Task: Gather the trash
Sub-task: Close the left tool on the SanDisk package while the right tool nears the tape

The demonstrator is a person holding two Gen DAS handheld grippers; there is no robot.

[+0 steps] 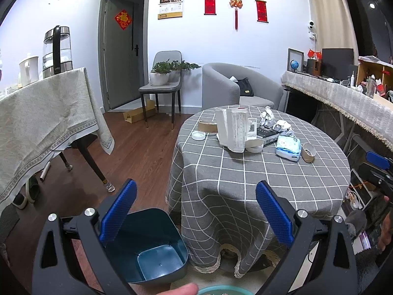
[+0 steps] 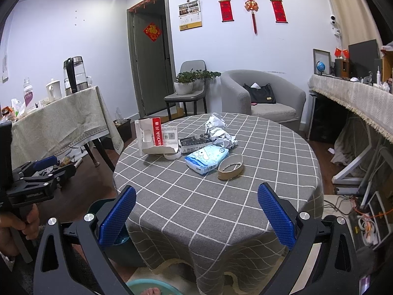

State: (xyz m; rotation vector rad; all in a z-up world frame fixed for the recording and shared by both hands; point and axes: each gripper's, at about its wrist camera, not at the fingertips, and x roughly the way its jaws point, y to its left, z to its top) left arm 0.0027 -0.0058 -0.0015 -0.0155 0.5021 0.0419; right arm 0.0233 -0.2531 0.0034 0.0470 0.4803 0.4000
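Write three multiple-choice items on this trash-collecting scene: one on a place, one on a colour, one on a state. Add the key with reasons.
1. Where is the trash bin?
A. On the round table
B. On the floor beside the round table
C. On the armchair

2. What colour are the pads on the gripper fingers?
A. Blue
B. Red
C. White

3. How is the right gripper?
A. Shut on the tissue pack
B. Shut on nothing
C. Open, holding nothing

Key:
1 B, the dark teal bin stands on the floor by the edge of the checked tablecloth.
2 A, the textured pads show blue in both wrist views.
3 C, its fingers stand wide apart and the tissue pack lies on the table.
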